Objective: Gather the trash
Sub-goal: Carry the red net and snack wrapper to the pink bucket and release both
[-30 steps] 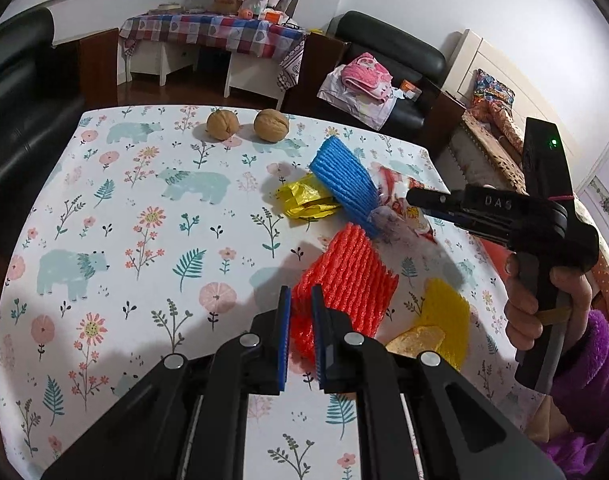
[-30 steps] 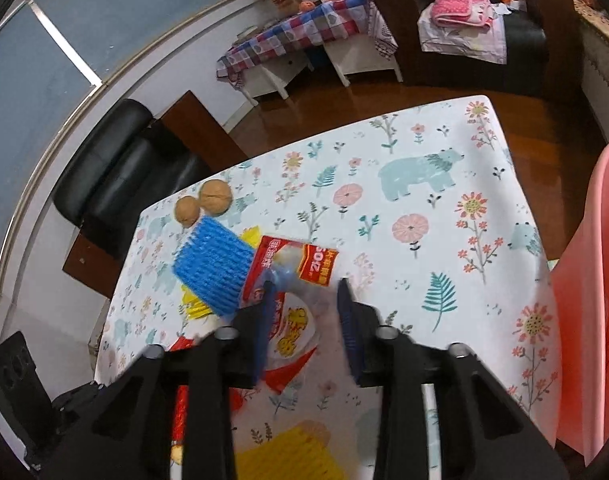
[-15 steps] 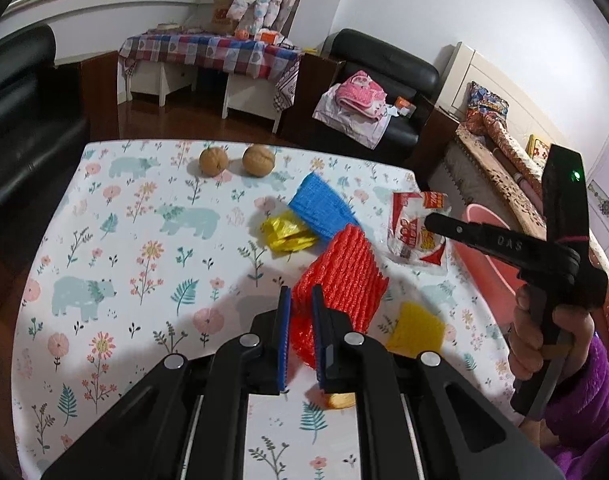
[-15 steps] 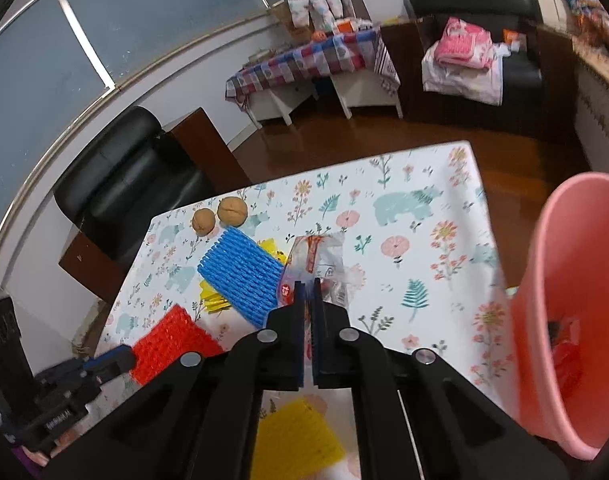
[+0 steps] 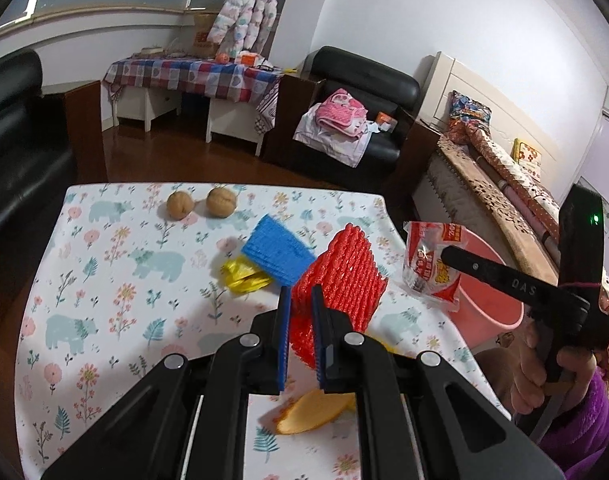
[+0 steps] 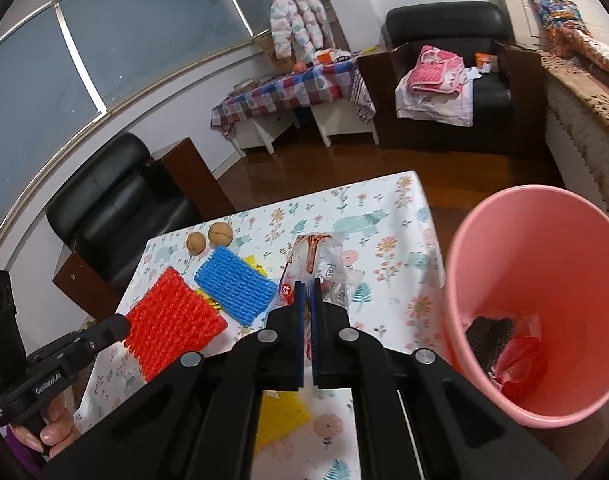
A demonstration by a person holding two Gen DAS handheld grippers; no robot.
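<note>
Wrapper (image 6: 324, 268) hangs past table edge (image 6: 426, 208); pink bin (image 6: 524, 240) alongside.

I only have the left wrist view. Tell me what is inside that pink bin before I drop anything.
Observer: The right wrist view looks into the pink bin: a crumpled red wrapper and a dark piece lie at the bottom.
Operator: Report the right gripper's grip.
Observer: The right gripper is shut on the snack bag, pinching its near edge, the bag clear of the table.
Operator: Say what lies under my fingers.
Observer: A yellow foam net lies on the cloth near the table's front edge, below the left gripper and its red foam net.
</note>
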